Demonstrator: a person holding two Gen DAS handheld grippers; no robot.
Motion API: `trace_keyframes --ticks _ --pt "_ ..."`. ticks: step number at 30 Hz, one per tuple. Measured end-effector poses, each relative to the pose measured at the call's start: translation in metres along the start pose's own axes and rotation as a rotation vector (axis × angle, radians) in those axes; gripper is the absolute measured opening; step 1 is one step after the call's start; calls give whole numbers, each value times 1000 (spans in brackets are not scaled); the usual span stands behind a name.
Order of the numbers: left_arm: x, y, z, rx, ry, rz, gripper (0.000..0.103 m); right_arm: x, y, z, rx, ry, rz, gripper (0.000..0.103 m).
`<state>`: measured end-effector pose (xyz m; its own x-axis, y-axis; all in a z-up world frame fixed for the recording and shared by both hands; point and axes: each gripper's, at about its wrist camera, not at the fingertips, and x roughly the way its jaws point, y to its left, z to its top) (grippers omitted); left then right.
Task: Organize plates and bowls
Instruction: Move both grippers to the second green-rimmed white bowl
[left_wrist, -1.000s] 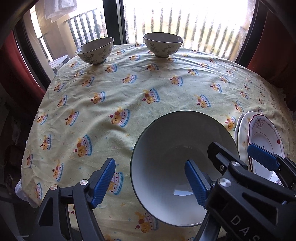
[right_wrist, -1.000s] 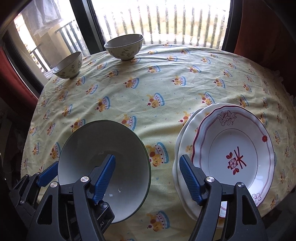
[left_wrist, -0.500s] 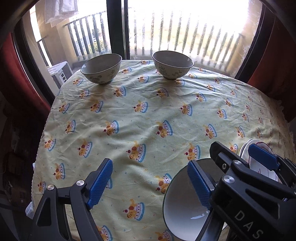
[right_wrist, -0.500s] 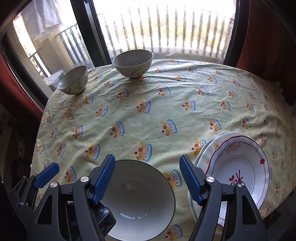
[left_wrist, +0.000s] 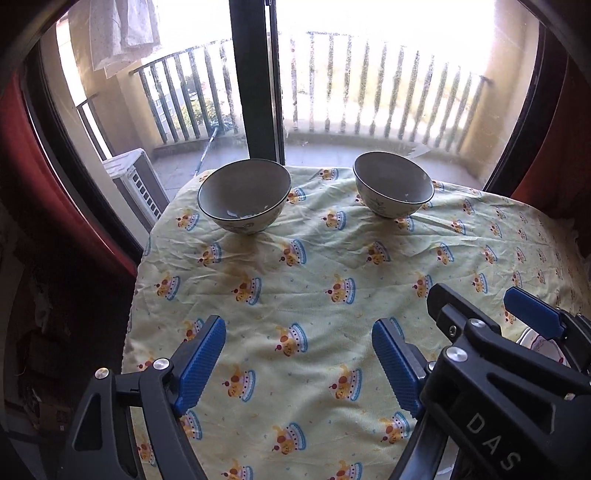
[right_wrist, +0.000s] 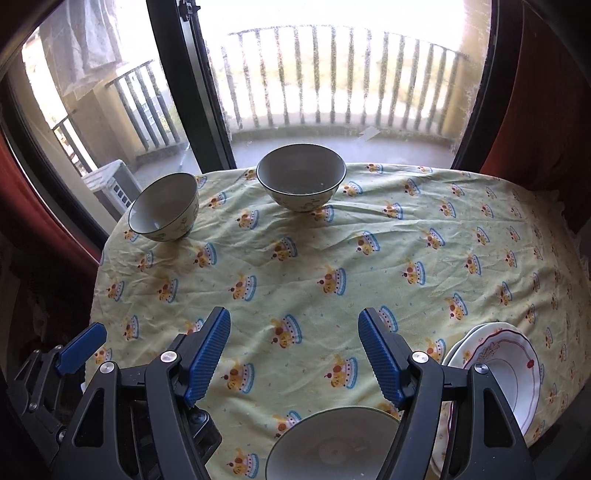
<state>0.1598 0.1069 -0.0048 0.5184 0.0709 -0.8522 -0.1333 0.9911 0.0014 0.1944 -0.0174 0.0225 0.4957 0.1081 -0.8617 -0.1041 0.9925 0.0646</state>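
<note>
Three bowls and a stack of plates make up the job. Two patterned bowls sit along the far edge of the desk (right_wrist: 424, 236), one near the far left corner (right_wrist: 164, 208) and one toward the middle of that edge (right_wrist: 301, 177), well apart from each other. A third bowl (right_wrist: 332, 443) sits at the near edge, just below the right gripper (right_wrist: 293, 354), and the plate stack (right_wrist: 509, 365) lies at the near right corner.

All of it looks like glazed ceramic: stiff, fairly heavy for its size, slick under rubber pads and apt to chip if knocked together. A bowl is probably best taken by pinching its wall at the rim, one finger inside and one outside. The cloth under them is wrinkled, so sliding a bowl may drag it.

The right gripper's fingers (right_wrist: 205, 358) stand wide apart, holding and touching nothing. The left gripper (left_wrist: 299, 363) likewise has its fingers (left_wrist: 199, 363) spread wide over bare cloth and grips nothing. Whether the plates are chipped is too small to tell.
</note>
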Motion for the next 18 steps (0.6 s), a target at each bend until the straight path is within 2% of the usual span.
trace_keyframes --ticks 12,15,18 --pt "42 52 57 -1 -38 -12 77 44 57 55 1 -40 23 75" --pt "55 63 72 10 -70 -1 77 56 70 69 8 -67 -13 86" --pt "72 74 87 0 -67 2 77 71 83 84 0 -72 -19 88"
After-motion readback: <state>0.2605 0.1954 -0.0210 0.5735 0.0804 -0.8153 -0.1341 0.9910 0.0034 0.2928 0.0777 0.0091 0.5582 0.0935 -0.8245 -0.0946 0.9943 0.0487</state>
